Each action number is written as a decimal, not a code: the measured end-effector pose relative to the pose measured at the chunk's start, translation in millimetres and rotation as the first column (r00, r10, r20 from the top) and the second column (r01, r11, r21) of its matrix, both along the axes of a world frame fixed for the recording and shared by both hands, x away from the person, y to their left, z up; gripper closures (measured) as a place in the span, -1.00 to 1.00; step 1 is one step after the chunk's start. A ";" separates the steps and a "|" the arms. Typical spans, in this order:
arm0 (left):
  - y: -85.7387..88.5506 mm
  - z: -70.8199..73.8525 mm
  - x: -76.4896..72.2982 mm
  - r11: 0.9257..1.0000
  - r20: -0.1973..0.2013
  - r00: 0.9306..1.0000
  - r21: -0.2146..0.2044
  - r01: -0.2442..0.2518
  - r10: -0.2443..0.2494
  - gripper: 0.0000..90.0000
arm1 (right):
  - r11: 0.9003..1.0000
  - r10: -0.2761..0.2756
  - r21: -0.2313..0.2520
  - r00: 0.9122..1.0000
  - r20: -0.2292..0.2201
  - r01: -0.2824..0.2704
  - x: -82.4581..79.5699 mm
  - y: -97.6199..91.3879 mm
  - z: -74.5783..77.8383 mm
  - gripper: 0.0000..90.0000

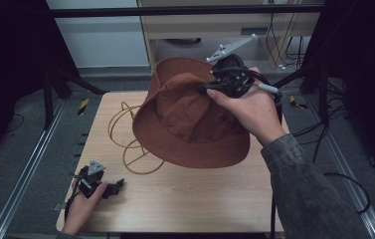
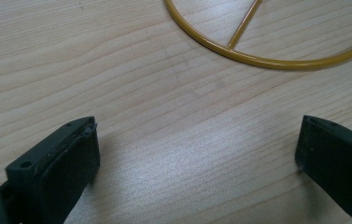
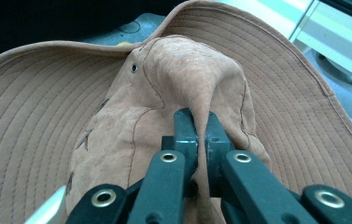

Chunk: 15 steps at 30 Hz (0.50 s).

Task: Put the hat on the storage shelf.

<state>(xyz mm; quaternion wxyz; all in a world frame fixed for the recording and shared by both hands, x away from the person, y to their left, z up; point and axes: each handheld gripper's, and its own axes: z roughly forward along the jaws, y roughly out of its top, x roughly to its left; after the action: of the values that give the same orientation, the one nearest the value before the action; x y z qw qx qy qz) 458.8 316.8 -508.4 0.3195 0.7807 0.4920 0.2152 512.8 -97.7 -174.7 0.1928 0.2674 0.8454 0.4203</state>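
A: How does the hat (image 1: 190, 119) handle?
B: Soft and light, I judge; it sags. The crown fold is a fair place to pinch.
A: Where is it?
B: Lifted above the table (image 1: 195, 199), over the wire stand (image 1: 130, 144), crown clenched in the right gripper (image 3: 200, 135). The left gripper (image 2: 197, 158) rests near-left, jaws apart, holding nothing.

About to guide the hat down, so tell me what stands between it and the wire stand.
Nothing visible does. The right gripper pinches the hat by its crown above the wire stand; the left gripper rests aside.
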 end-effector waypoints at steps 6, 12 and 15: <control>0.1 0.1 0.0 1.000 -0.001 1.000 0.002 0.002 -0.002 -1.00 | 1.000 0.005 0.010 1.000 0.004 -0.005 6.6 16.8 5.7 0.96; 0.3 0.4 0.1 1.000 -0.004 1.000 0.003 0.004 -0.004 -1.00 | 1.000 0.010 0.013 1.000 0.006 -0.010 13.0 30.9 9.2 0.96; 0.3 0.4 0.1 1.000 -0.005 1.000 0.003 0.005 -0.005 -1.00 | 1.000 0.013 0.010 1.000 0.005 -0.013 14.7 36.6 10.3 0.96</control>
<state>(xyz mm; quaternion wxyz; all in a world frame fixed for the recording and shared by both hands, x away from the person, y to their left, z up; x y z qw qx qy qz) 458.9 317.1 -508.0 0.3175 0.7830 0.4905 0.2134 527.5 -61.1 -164.4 0.1910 0.2618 0.8446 0.4263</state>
